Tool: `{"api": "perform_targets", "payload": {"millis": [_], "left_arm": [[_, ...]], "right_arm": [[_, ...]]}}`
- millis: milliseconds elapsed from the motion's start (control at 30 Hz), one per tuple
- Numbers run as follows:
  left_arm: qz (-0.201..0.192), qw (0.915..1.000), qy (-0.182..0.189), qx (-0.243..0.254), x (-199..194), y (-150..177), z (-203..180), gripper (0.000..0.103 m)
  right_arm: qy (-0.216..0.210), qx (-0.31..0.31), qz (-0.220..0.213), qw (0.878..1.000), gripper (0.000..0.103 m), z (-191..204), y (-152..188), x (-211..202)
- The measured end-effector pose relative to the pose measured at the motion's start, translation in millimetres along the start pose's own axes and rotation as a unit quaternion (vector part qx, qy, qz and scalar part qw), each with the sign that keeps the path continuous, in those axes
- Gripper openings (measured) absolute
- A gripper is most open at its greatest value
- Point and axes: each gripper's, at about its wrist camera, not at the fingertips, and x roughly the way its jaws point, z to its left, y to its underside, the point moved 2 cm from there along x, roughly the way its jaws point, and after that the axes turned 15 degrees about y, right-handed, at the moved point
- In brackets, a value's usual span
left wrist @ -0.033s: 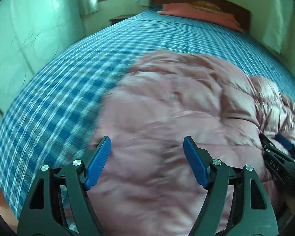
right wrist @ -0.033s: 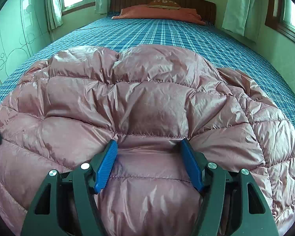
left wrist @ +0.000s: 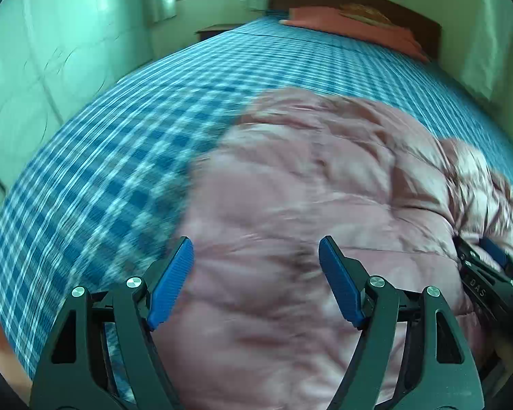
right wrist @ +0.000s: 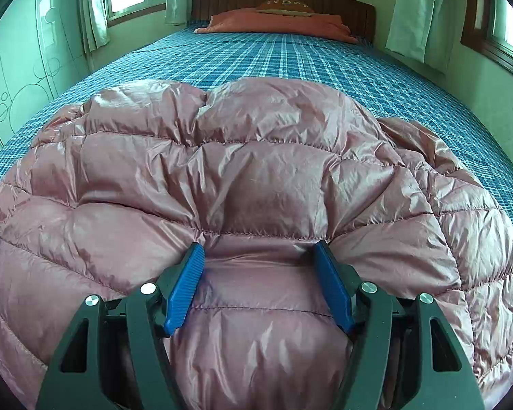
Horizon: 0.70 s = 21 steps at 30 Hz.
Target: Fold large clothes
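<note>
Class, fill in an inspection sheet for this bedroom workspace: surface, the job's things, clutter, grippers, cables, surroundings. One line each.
Surface: bed with a blue checked sheet, bare beyond the jacket.
Job's things: pink quilted down jacket spread puffy on the near part of the bed, a rumpled part at its right edge.
Clutter: orange pillow at the headboard, a smaller brown cushion on it.
Grippers: left gripper above the jacket, jaws opening, pads clear of the fabric; picture blurred. Right gripper closed on a puffed fold of the jacket.
Cables: nothing seen.
Surroundings: windows with pale curtains, green walls, patterned wardrobe doors on the left.
</note>
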Motion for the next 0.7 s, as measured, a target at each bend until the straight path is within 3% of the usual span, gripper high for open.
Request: {"api": "perform_targets", "payload": {"millis": [67, 133, 200, 333, 433, 533, 600, 700], "left_arm": [[-0.001, 0.9989, 0.012, -0.045, -5.8, 1.5, 24.8, 0.077], [0.010, 0.9950, 0.050, -0.086, -3.5, 4.9, 43.4, 0.077], [0.020, 0.9860, 0.099, -0.133, 1.7, 10.4, 58.9, 0.077], [0.028, 0.9573, 0.205, -0.202, 17.5, 17.5, 71.7, 0.077], [0.030, 0.9486, 0.240, -0.204, 26.6, 17.2, 66.9, 0.077], [0.026, 0.9342, 0.270, -0.232, 31.9, 16.3, 72.8, 0.076], [0.026, 0.9304, 0.282, -0.233, 31.2, 18.0, 76.3, 0.073], [0.029, 0.9373, 0.273, -0.215, 33.8, 17.0, 80.1, 0.066]], "right_arm": [[0.000, 0.000, 0.000, 1.000, 0.066, 0.0, 0.2, -0.2], [0.000, 0.000, 0.000, 1.000, 0.066, -0.1, 0.0, 0.1], [0.000, 0.000, 0.000, 1.000, 0.066, -0.1, 0.0, 0.1], [0.000, 0.000, 0.000, 1.000, 0.066, -0.1, 0.0, 0.2], [0.001, 0.000, -0.001, 1.000, 0.066, -0.2, -0.4, -0.1], [0.001, 0.000, -0.001, 1.000, 0.066, -0.2, -0.8, -0.5], [0.001, 0.000, -0.001, 1.000, 0.066, -0.1, -0.7, -0.4], [0.001, -0.001, -0.001, 1.000, 0.066, 0.1, -0.7, -0.5]]}}
